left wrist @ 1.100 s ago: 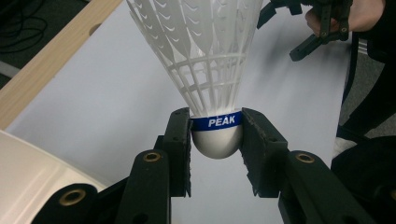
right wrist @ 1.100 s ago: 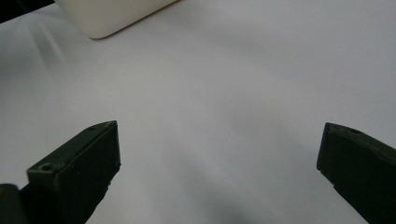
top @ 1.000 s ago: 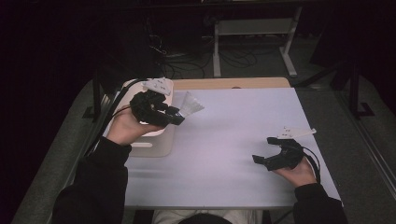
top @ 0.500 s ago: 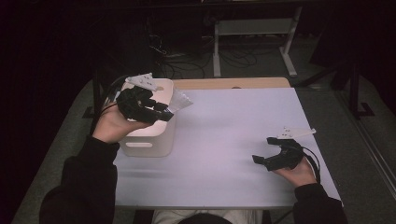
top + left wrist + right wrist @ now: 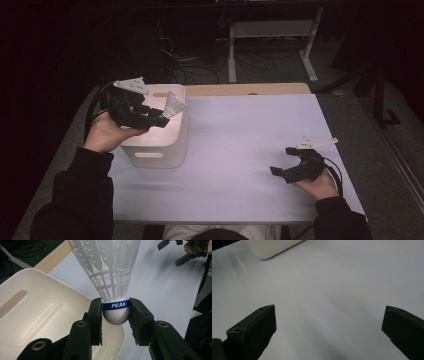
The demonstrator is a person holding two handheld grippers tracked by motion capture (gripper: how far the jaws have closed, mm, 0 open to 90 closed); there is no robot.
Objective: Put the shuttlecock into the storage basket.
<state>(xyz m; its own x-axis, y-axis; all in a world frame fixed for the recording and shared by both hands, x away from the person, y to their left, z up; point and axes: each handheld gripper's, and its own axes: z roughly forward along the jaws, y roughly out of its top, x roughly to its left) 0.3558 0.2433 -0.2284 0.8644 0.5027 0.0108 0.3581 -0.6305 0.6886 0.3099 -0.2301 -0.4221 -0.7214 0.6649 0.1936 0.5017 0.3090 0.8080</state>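
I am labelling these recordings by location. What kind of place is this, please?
Probably a lab or workshop set up for recording: a white-topped table in a dark room, loose cables on the floor, and a metal stand behind.

We see a white plastic mesh shuttlecock (image 5: 110,272), a smooth glossy plastic bin (image 5: 45,312), and a matt tabletop (image 5: 250,145).

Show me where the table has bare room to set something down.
The widest bare stretch of the table lies between the white bin and the right gripper. It is crowded at the bin, where the left gripper holds the shuttlecock.
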